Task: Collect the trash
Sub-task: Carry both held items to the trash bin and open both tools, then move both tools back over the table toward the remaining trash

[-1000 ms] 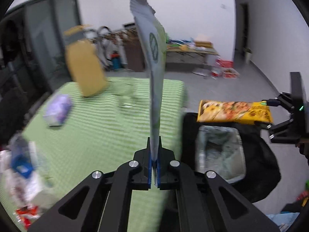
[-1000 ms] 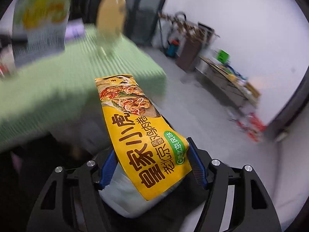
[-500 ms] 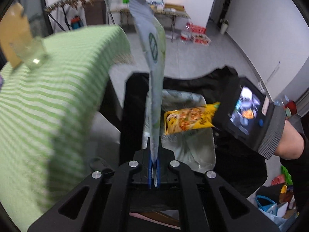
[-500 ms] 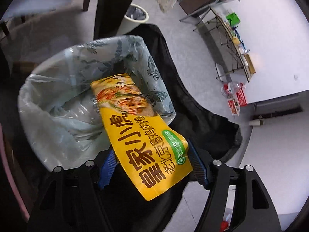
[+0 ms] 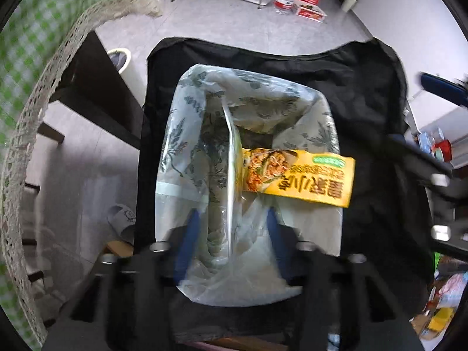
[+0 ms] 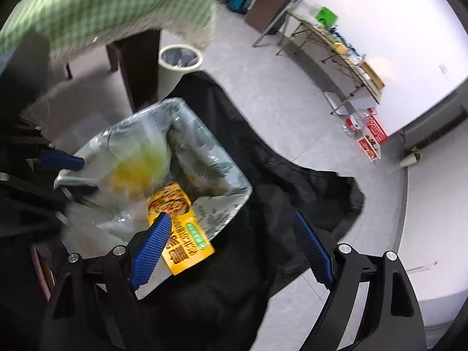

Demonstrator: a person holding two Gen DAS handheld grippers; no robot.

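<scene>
Both hand-held grippers opening over bin [image 5: 327, 108]: left [image 5: 231, 231] lets go thin packet [image 5: 232, 158], right [image 6: 231, 248] wide, empty. Yellow wrapper [image 5: 304, 180] straddles right rim; nudge it in.

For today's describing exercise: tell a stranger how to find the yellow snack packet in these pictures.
Find the black cloth spread on the floor beside the green checked table. In its middle stands a bin lined with a pale leaf-patterned bag. The yellow snack packet lies across the bin's rim, the only bright yellow, printed thing there.
</scene>
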